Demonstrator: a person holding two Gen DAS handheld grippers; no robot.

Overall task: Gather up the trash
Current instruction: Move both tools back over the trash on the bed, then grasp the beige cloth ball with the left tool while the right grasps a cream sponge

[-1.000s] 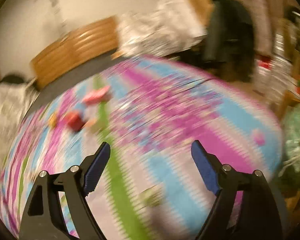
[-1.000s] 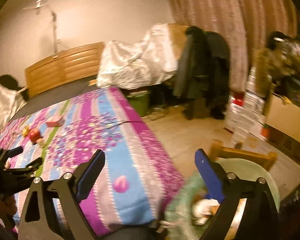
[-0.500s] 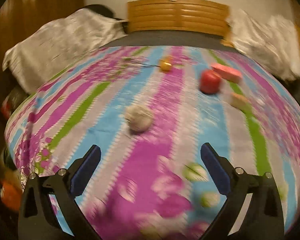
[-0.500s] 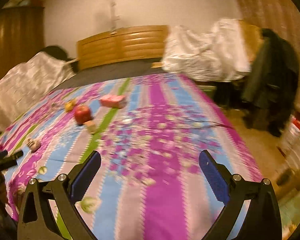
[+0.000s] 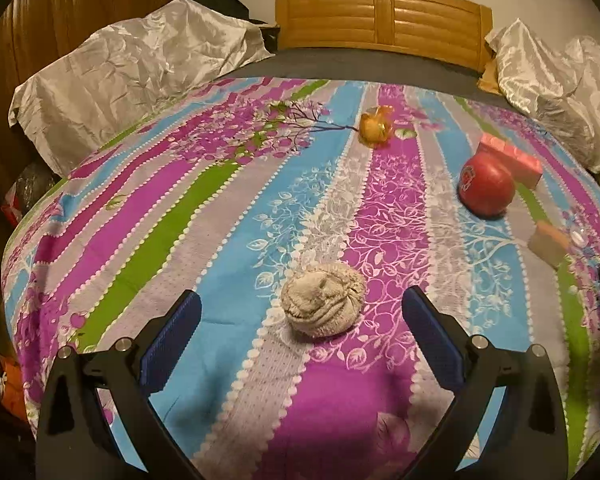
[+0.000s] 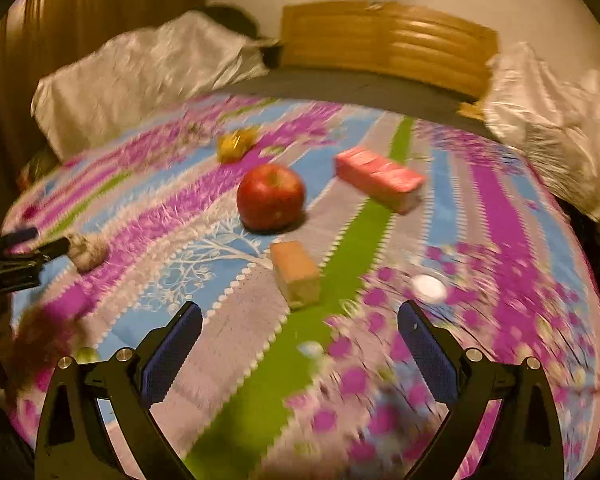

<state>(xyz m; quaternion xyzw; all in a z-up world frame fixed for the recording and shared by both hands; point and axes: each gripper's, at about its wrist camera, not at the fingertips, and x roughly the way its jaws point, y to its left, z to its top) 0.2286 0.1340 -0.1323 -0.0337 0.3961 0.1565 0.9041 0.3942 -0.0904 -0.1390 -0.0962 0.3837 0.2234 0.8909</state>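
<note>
A crumpled beige wad (image 5: 322, 304) lies on the striped bedspread (image 5: 180, 216), between the tips of my open left gripper (image 5: 302, 298), whose pads stand apart from it. Farther off sit a yellow wrapper (image 5: 376, 128), a red apple (image 5: 486, 190), a pink box (image 5: 512, 158) and a tan block (image 5: 548, 242). My right gripper (image 6: 300, 316) is open and empty, just short of the tan block (image 6: 296, 274). Beyond it are the apple (image 6: 270, 196), pink box (image 6: 380, 178) and wrapper (image 6: 236, 144). A small white disc (image 6: 430, 288) lies to its right. The left gripper (image 6: 20, 248) shows at the wad (image 6: 88, 250).
Silvery bedding is heaped at the left (image 5: 140, 64) and right (image 5: 552, 92) of the bed, before a wooden headboard (image 5: 384, 20). A dark wooden wall (image 5: 80, 8) stands at the left. The bed drops off at the left, with orange and red items (image 5: 8, 384) on the floor.
Both views swung from the room's right side onto the bed. The left gripper closed in on the beige wad and its jaws widened. The right gripper came over the bed toward the tan block.
</note>
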